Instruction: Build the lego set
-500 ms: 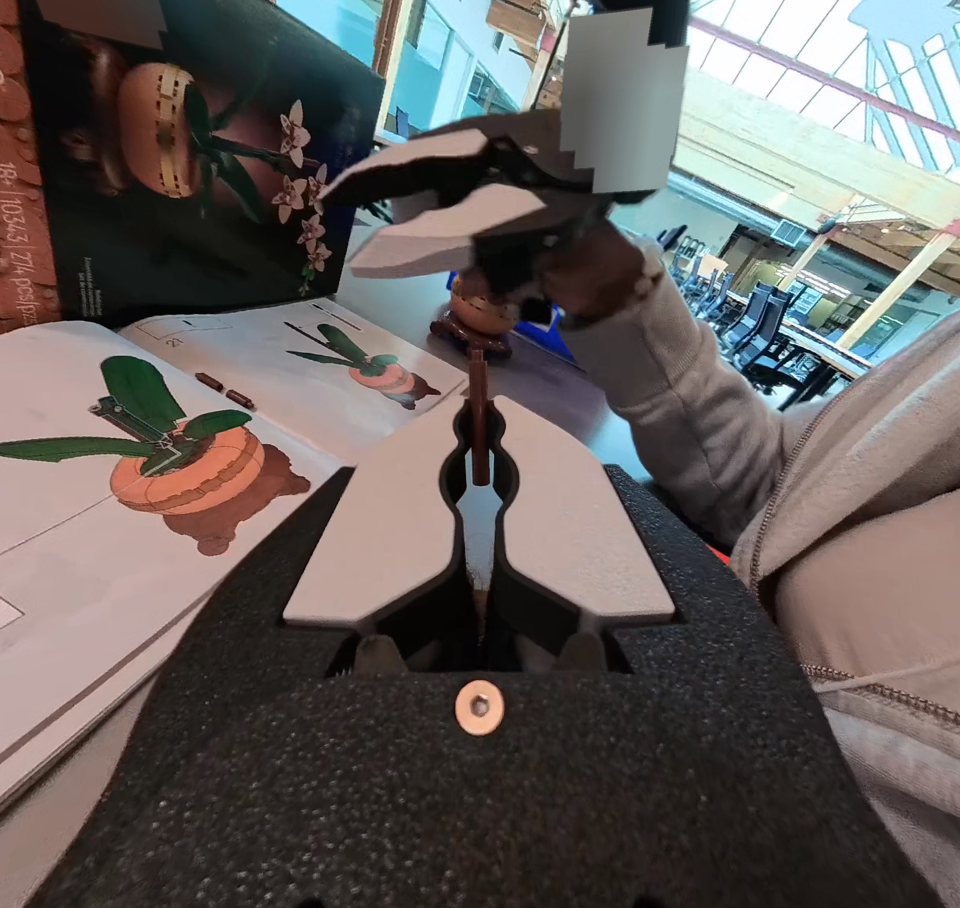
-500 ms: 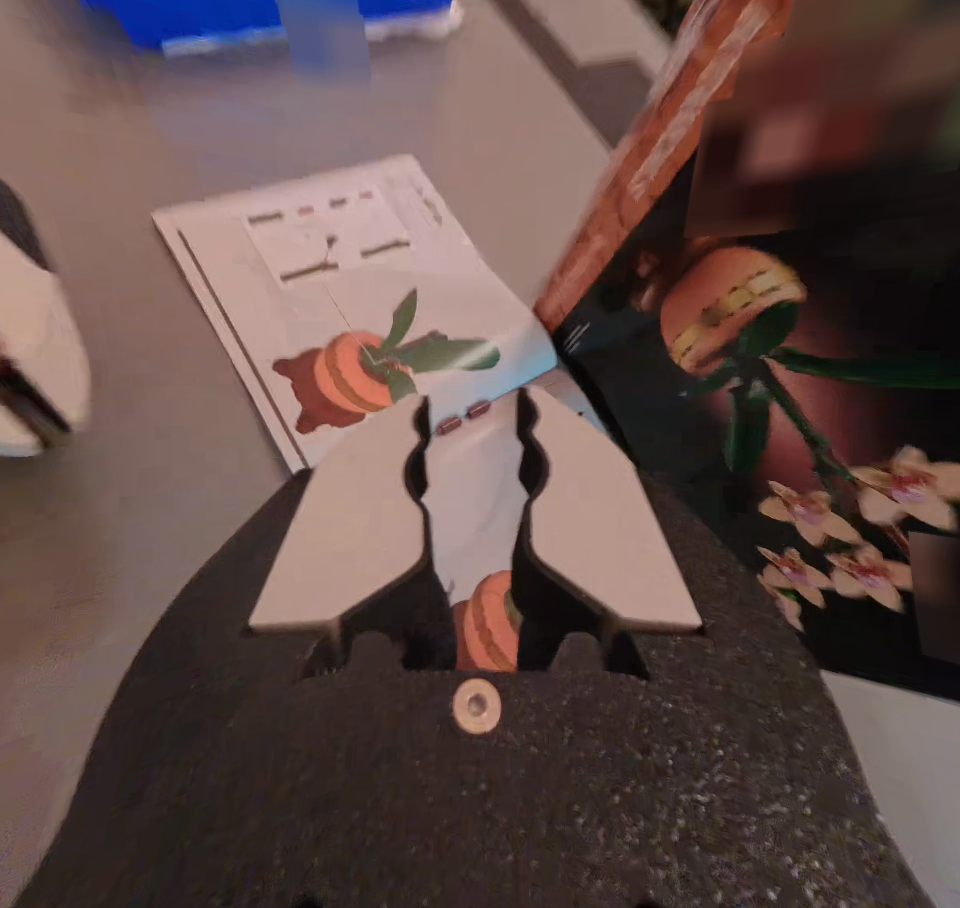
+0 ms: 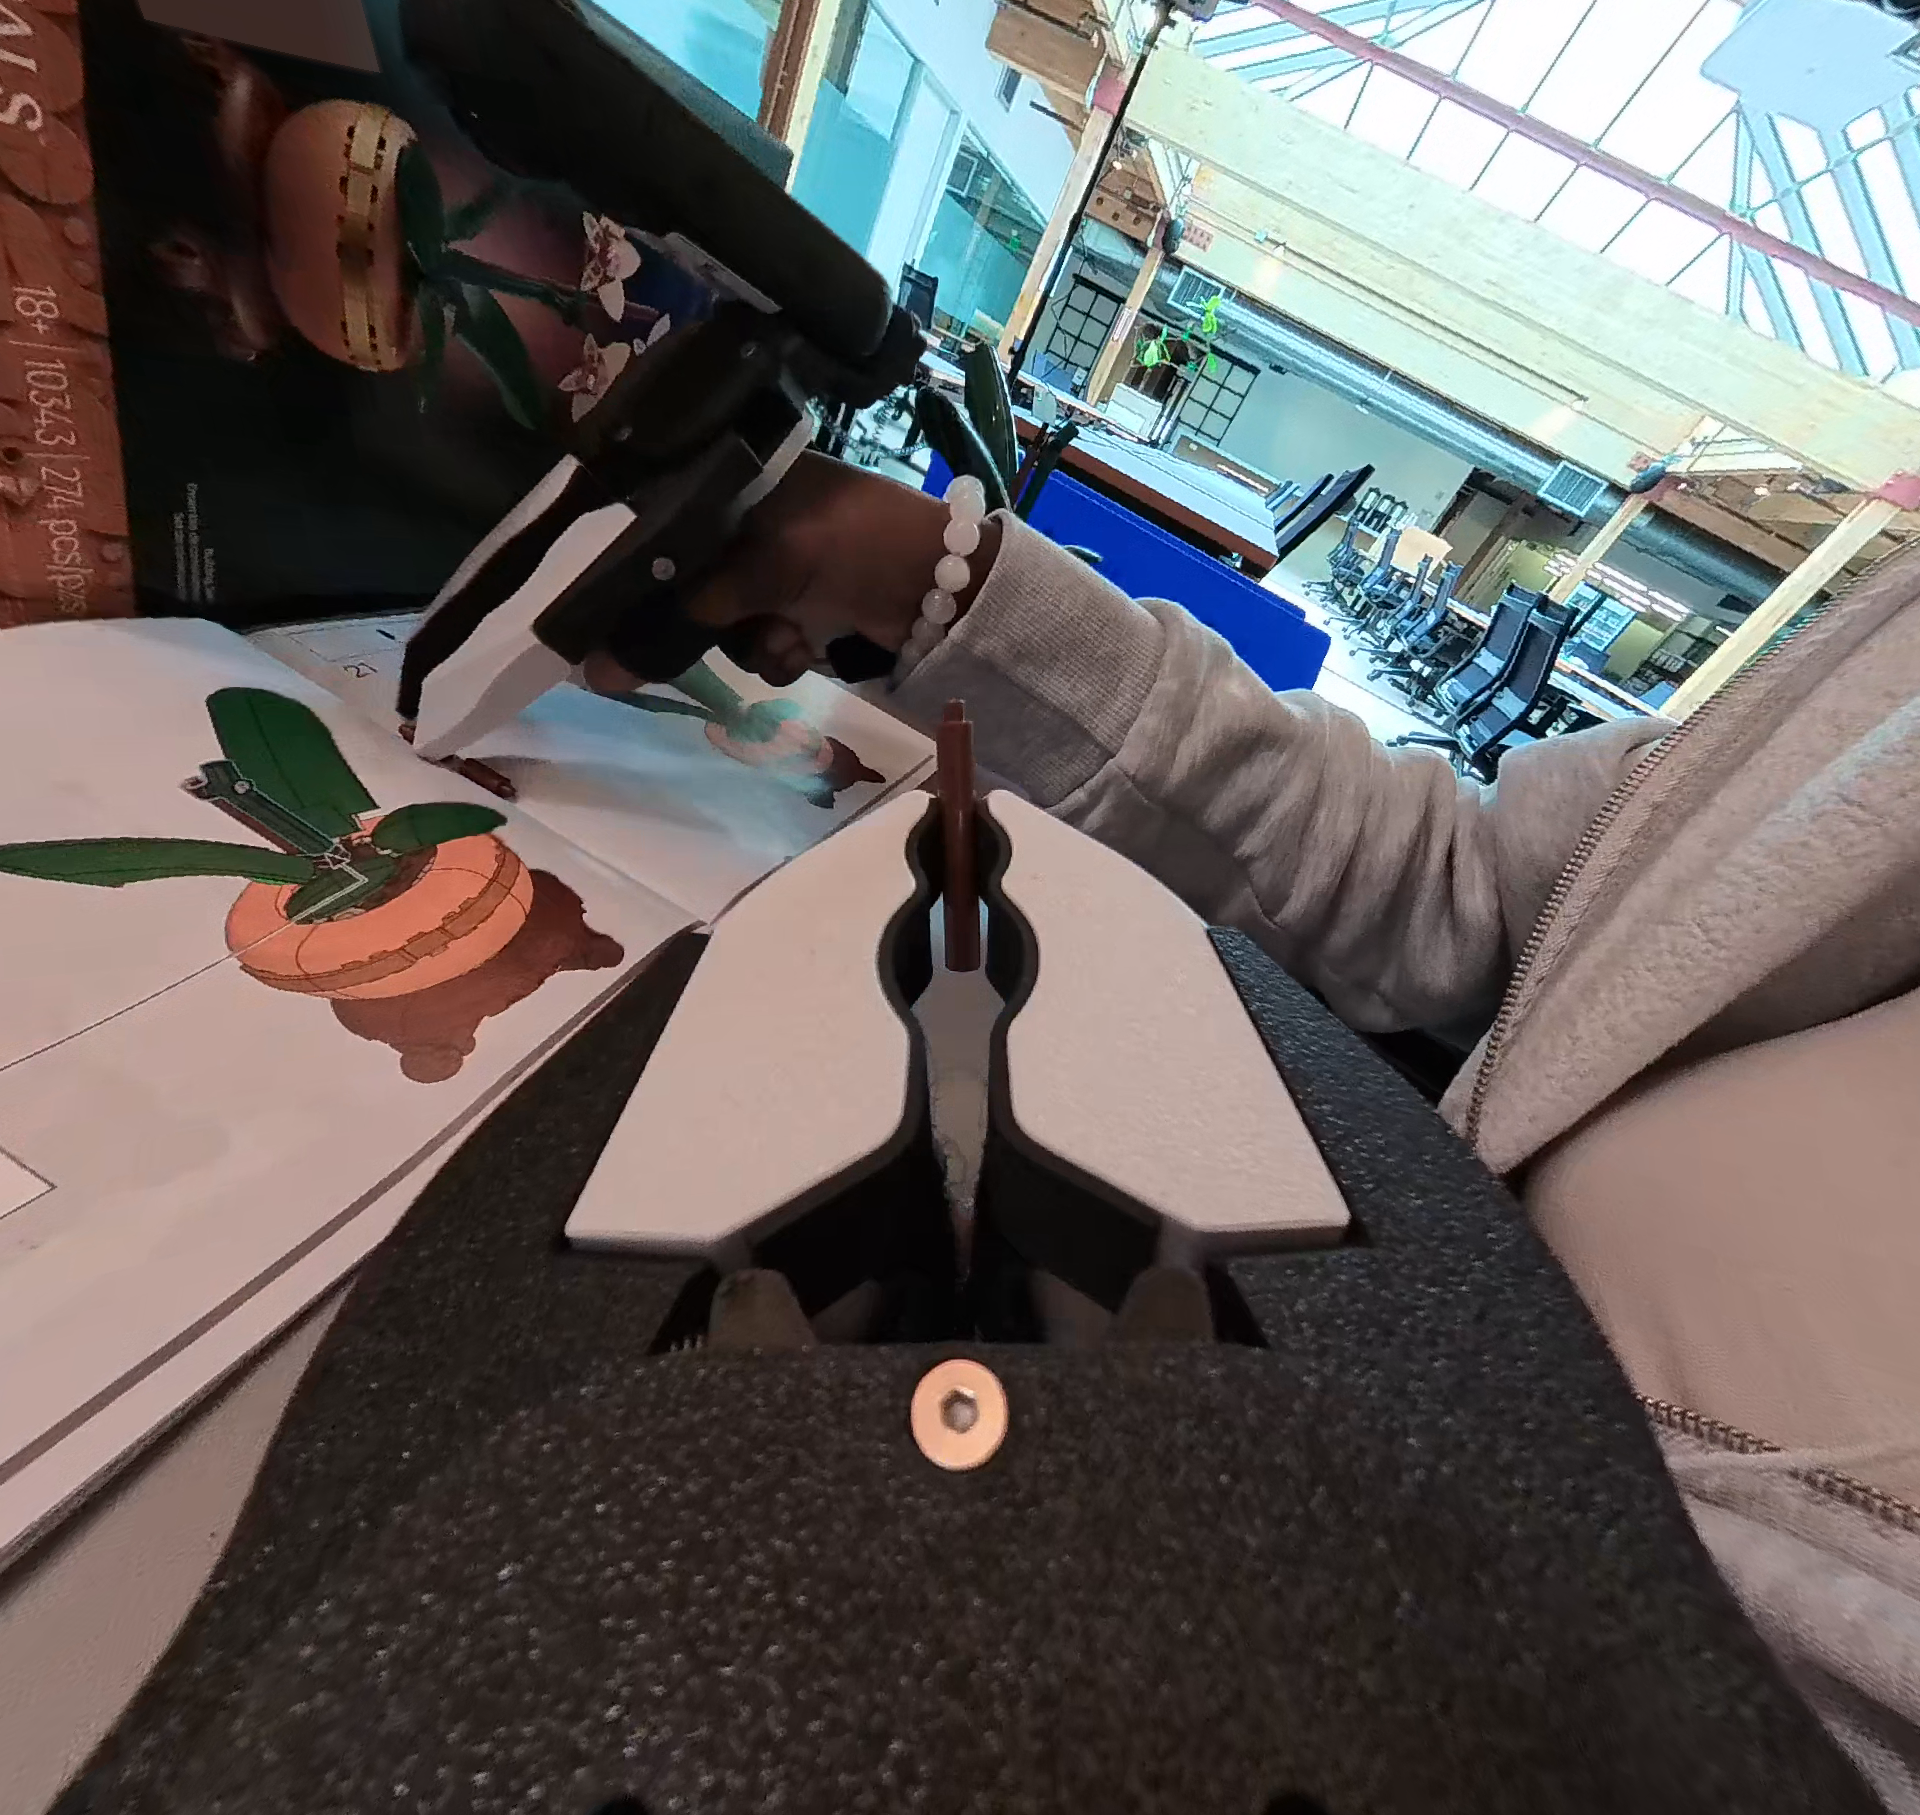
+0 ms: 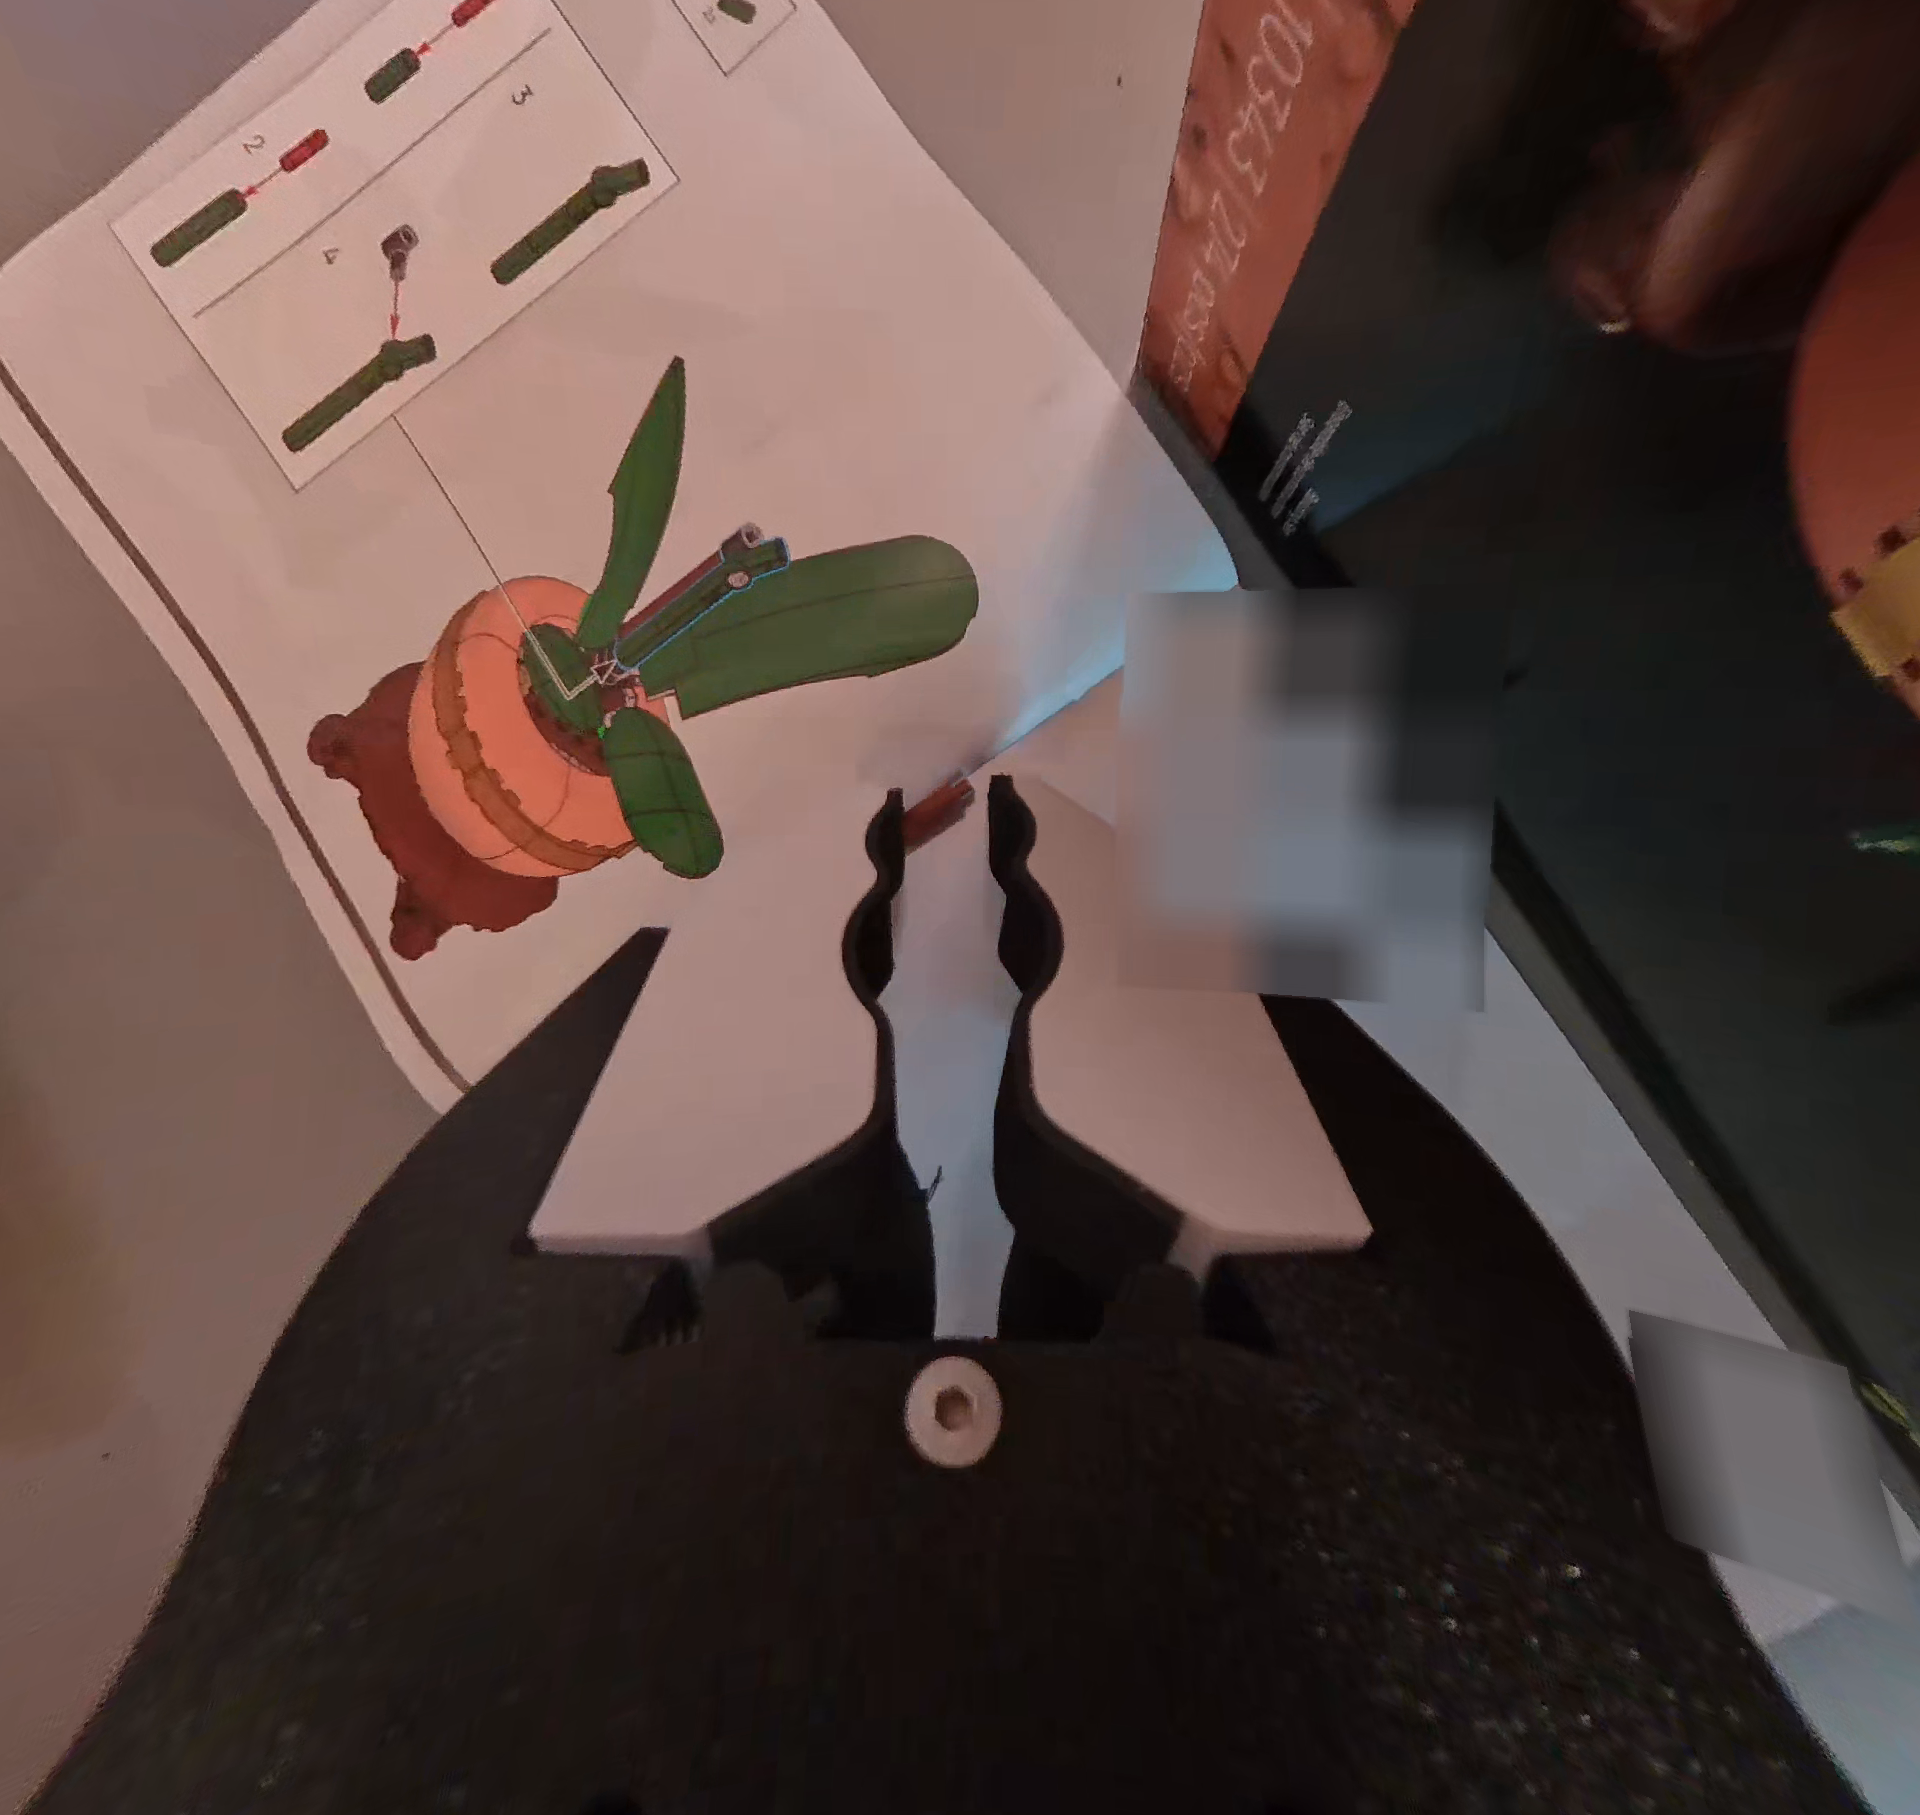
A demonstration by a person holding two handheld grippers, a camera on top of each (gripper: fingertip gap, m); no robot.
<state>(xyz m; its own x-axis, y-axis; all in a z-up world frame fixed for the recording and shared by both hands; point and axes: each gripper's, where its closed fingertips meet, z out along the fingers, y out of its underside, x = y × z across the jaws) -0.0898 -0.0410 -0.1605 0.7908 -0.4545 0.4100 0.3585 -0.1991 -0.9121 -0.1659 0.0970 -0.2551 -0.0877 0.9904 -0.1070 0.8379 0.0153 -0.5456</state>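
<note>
Presently the left gripper (image 3: 958, 830) has its fingers pressed onto a thin brown rod (image 3: 957, 835), which stands upright between the tips with its upper end protruding above them. The right gripper (image 4: 943, 797) is lowered onto the open instruction booklet (image 4: 790, 415), its fingers spread a little, with a small brown pin (image 4: 938, 809) lying on the page in the gap between the tips; a second small brown piece (image 3: 483, 774) lies just beside it in the left wrist view. Whether the tips touch the pin cannot be told. The set's box (image 3: 260, 331) stands upright behind the booklet. In the inspector's judgement the pin is very light, rigid and smooth, and being round it is liable to roll or skid on the glossy paper if nudged from one side. It would best be taken across its middle, both fingers closing squarely on opposite sides, with the tips kept low to the page. The rod, equally stiff and slender, could pivot in its hold if pushed off-axis.
</note>
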